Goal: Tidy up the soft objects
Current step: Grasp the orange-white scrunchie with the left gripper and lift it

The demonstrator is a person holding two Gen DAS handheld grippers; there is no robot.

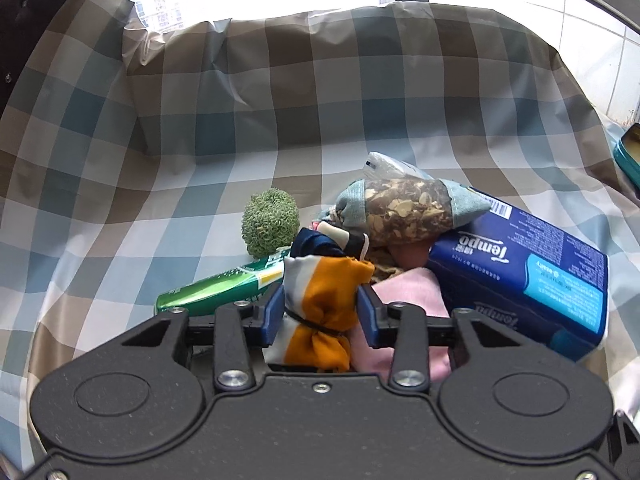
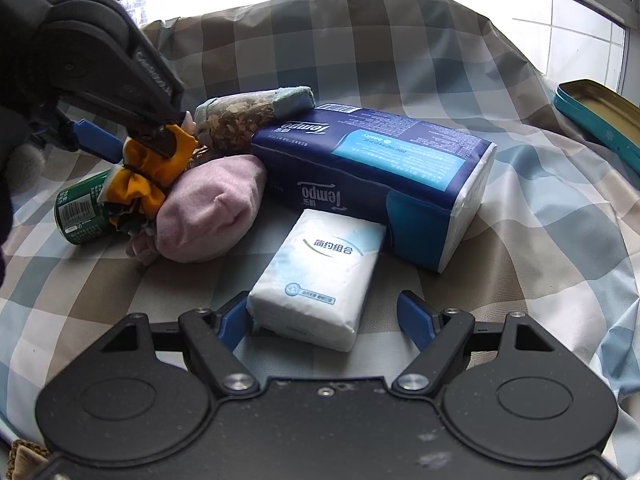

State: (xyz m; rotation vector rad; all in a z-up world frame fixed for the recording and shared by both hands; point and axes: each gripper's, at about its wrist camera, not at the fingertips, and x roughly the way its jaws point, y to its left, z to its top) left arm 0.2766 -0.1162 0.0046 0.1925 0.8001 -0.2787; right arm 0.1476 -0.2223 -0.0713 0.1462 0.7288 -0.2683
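The limp orange scarf bundle [image 1: 320, 300], best gripped near its tie, is pinched by the left gripper [image 1: 320, 312] above the pink cloth [image 2: 208, 208], while the right gripper [image 2: 324, 316] stands wide around the squashy white tissue pack [image 2: 320, 272].

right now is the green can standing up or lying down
Lying down: the green can rests on its side on the checked cloth, its end facing sideways.

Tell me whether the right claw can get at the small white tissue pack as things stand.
Probably yes. The right claw is open, its jaws on either side of the near end of the small white tissue pack. Nothing lies between them; the blue Tempo pack only touches the far end.
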